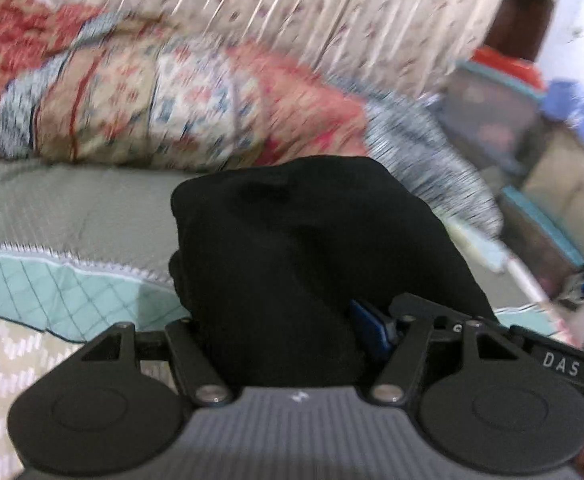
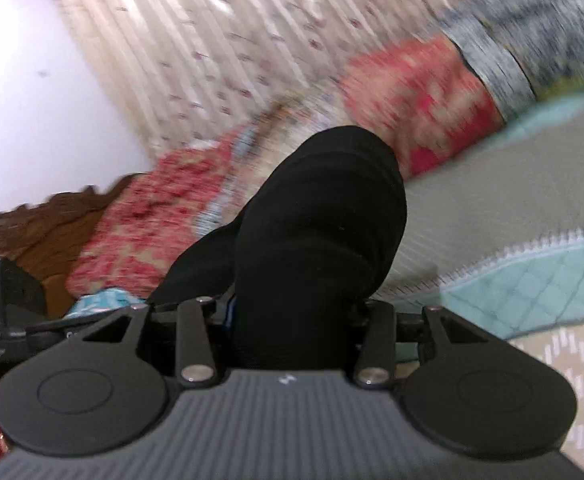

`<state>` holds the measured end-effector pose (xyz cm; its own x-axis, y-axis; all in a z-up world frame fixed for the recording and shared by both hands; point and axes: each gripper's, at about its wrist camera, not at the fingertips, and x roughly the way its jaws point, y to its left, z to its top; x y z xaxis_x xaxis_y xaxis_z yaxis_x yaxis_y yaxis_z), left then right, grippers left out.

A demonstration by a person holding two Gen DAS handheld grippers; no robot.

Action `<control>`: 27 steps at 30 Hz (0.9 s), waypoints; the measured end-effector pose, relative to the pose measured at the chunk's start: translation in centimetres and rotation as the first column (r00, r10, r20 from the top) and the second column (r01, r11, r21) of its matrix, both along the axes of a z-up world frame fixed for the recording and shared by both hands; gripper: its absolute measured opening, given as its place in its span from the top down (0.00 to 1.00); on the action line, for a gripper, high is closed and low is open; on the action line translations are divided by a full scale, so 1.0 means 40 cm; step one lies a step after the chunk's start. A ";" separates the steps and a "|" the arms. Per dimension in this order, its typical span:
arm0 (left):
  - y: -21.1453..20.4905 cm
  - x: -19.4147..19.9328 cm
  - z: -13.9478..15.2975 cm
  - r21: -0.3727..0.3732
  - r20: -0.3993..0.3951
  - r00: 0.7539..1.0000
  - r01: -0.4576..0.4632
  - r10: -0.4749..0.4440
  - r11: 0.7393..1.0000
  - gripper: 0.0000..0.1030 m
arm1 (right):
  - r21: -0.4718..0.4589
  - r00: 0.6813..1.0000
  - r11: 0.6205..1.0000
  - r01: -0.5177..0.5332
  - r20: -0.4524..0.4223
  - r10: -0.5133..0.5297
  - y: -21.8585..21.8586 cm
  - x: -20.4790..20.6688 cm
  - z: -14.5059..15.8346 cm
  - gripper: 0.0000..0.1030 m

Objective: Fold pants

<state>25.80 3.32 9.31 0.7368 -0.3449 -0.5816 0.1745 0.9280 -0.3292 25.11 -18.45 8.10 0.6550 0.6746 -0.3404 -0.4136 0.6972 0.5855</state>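
Between the fingers of your left gripper (image 1: 292, 320) sits a thick bunch of the black pants (image 1: 304, 248), and the fingers are closed on it; only a sliver of one blue pad (image 1: 372, 330) shows past the cloth. Your right gripper (image 2: 292, 320) is the same, its fingers clamped on another bundle of the pants (image 2: 316, 240), which bulges up and forward past the fingertips and hides them. Both bundles are lifted off the bed (image 1: 84, 204), whose grey quilt lies ahead of and below the fingers, with the rolled floral blanket (image 1: 196, 108) beyond it. The surroundings are smeared while the cloth is sharp, so I judge you are mid-carry. To do this step well, keep both grips firm and level with each other so the held edge stays straight between them. Carry the cloth clear of the quilt, lay it down flat ahead of the fingers, and release only once the fabric rests. The risk is a gathered, lumpy fold, since each grip holds a wad, not a single edge.
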 end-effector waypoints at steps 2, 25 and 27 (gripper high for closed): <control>-0.012 0.040 -0.081 0.042 -0.086 0.996 -0.027 0.031 0.999 0.40 | -0.037 0.994 0.999 0.039 -0.098 -0.043 0.010 0.032 -0.077 0.55; -0.043 -0.465 -0.041 0.247 -0.137 0.970 -0.163 0.201 0.955 0.00 | -0.260 0.949 0.950 0.174 -0.213 -0.232 -0.055 -0.413 -0.087 0.10; -0.044 -0.519 -0.035 0.245 -0.157 0.967 -0.161 0.203 0.956 0.00 | -0.283 0.952 0.945 0.166 -0.206 -0.228 -0.045 -0.464 -0.079 0.05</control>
<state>5.04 1.54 7.90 0.6513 -0.0575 -0.7566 -0.0464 0.9922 -0.1153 6.55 -20.24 4.94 0.6470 0.4077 -0.6443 -0.1266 0.8907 0.4365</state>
